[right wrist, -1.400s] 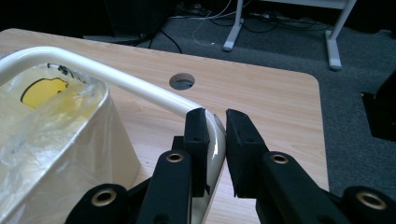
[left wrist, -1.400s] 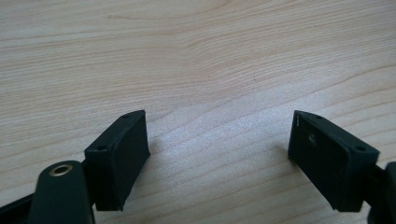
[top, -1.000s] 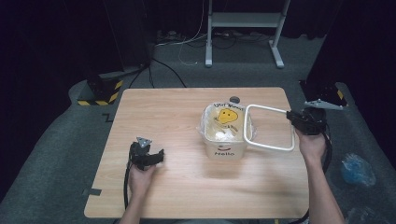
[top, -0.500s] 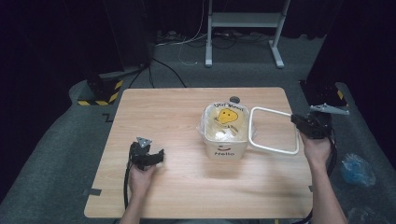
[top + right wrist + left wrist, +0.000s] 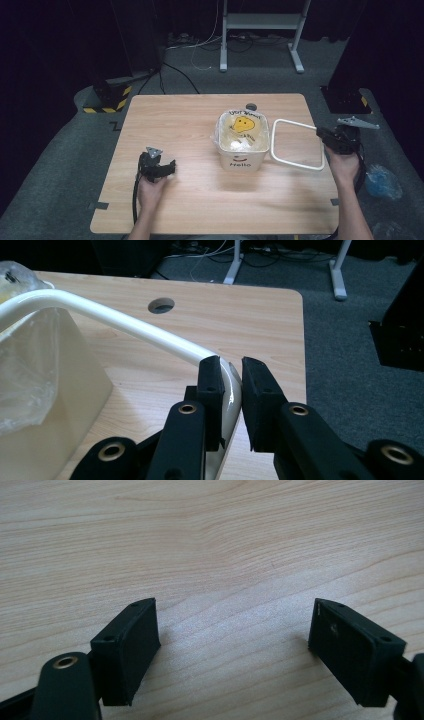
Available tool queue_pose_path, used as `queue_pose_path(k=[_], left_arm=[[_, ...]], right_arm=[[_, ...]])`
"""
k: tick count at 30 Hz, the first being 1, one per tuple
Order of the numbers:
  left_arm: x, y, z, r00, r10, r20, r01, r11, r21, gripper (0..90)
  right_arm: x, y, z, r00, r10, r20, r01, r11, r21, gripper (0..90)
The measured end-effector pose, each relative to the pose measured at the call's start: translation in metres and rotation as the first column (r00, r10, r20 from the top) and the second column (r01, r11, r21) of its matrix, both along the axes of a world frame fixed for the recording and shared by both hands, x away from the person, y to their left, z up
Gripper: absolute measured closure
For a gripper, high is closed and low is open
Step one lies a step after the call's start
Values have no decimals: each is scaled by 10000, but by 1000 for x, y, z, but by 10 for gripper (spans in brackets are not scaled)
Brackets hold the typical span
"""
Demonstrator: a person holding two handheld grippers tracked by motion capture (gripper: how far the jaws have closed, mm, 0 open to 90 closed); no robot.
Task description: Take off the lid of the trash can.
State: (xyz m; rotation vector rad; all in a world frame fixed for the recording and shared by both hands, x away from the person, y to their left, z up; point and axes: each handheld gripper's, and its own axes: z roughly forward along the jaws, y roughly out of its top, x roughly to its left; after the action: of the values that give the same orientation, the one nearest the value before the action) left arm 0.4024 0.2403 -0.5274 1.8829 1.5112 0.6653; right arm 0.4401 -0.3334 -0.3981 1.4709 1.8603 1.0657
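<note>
A white tub (image 5: 241,145) lined with a clear plastic bag and printed with a yellow smiley stands right of centre on the wooden table (image 5: 190,120). Its white hoop handle (image 5: 295,163) is swung out to the right and hangs over the table's right part. My right gripper (image 5: 322,134) is at the table's right edge, shut on the far corner of that handle. In the right gripper view the pads pinch the handle tube (image 5: 125,325) at its bend, between the right gripper's (image 5: 231,371) tips. My left gripper (image 5: 167,167) rests at the front left, open over bare wood (image 5: 232,640).
A round cable hole (image 5: 251,106) lies just behind the tub. The table's right edge runs under my right hand. On the floor are a metal stand (image 5: 260,30) at the back, a yellow-black striped block (image 5: 107,97) at the left, and blue plastic (image 5: 382,180) at the right.
My right gripper has drawn the handle a little further right and lower, away from the tub. The left gripper and the tub have stayed still.
</note>
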Motion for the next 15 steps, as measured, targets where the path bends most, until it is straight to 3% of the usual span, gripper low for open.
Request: queue_pose_path(k=[15], left_arm=[[0, 0, 0, 10000, 2, -1, -2, 10000, -2, 202]], right_arm=[[-8, -13, -13, 9998, -189, -76, 190, 9997, 176, 795]])
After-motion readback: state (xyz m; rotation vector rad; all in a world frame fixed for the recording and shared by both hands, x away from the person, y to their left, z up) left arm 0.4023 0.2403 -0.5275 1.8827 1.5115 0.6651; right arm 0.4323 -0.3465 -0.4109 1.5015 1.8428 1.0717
